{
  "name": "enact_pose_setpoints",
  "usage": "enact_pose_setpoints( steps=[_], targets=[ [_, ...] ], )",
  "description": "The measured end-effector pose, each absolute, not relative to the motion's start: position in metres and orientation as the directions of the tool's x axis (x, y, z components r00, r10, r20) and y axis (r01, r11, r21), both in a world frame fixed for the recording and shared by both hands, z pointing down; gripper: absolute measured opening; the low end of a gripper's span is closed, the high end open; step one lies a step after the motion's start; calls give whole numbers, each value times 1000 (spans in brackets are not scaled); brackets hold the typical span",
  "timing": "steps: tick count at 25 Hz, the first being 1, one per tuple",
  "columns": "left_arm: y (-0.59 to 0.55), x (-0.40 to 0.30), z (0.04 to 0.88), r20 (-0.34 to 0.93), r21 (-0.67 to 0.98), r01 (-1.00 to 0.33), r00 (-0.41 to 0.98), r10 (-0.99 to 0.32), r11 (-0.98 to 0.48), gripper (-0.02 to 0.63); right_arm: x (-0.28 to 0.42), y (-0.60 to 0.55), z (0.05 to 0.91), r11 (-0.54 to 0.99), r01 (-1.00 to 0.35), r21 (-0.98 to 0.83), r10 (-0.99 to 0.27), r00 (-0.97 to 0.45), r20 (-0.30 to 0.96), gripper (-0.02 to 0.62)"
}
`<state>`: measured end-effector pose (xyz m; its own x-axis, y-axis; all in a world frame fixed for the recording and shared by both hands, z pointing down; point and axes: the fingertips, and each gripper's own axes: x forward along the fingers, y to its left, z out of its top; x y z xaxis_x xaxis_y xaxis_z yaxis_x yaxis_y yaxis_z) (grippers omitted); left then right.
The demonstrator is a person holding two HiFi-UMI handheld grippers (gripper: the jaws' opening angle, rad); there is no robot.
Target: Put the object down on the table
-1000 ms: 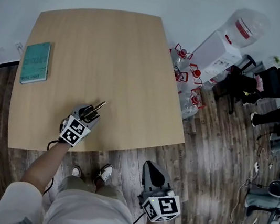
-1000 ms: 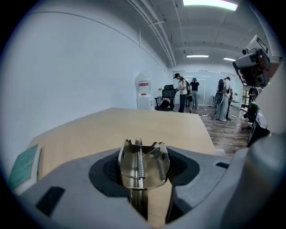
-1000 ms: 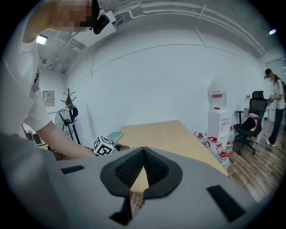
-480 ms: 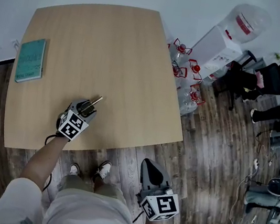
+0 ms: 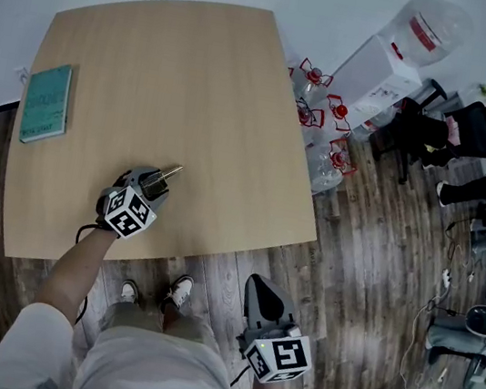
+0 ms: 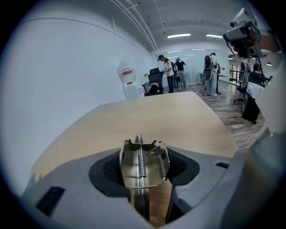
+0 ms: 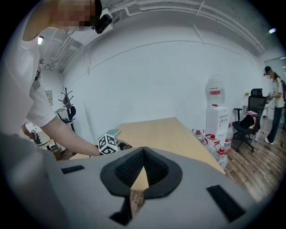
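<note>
The left gripper [image 5: 154, 188], jaws half closed, clamps a shiny steel spring-loaded tool [image 6: 143, 161] over the pale wooden table [image 5: 196, 89] near its front edge. Best to lower it flat before releasing gently. The right gripper [image 5: 266, 306] hangs closed and empty.

Book [image 5: 46, 102]: teal, lying flat, left side of frame.
Water dispenser [image 5: 383, 74]: white, inverted bottle on top, upper right.
Water jugs [image 5: 322, 133]: clear, red handles, clustered on the floor beside the dispenser.
Floor [image 5: 380, 258]: dark wood planks, right and lower frame.
Office chair [image 5: 475, 134]: black, far right.
</note>
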<state>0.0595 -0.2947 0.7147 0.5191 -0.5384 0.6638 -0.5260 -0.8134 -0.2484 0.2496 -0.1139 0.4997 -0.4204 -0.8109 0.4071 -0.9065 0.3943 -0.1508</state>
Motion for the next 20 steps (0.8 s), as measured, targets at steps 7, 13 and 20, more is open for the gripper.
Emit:
enact_pose_setpoints(
  steps=[7,13,20],
  targets=[
    [-301,58,719,678,-277,-492,509,-531,-825,221,252,-117,501,389,-909,-152,-811,-416,410,-2],
    [-304,62,726,696,-216,-492,528,-486,-843,221,253,-117,506,383,-910,-159,-809,-414,418,-2],
    [-298,70,730,683,-133,-513,572,-453,-848,230,254,-118,508,383,-909,-162,-810,-415,415,-2]
  ],
)
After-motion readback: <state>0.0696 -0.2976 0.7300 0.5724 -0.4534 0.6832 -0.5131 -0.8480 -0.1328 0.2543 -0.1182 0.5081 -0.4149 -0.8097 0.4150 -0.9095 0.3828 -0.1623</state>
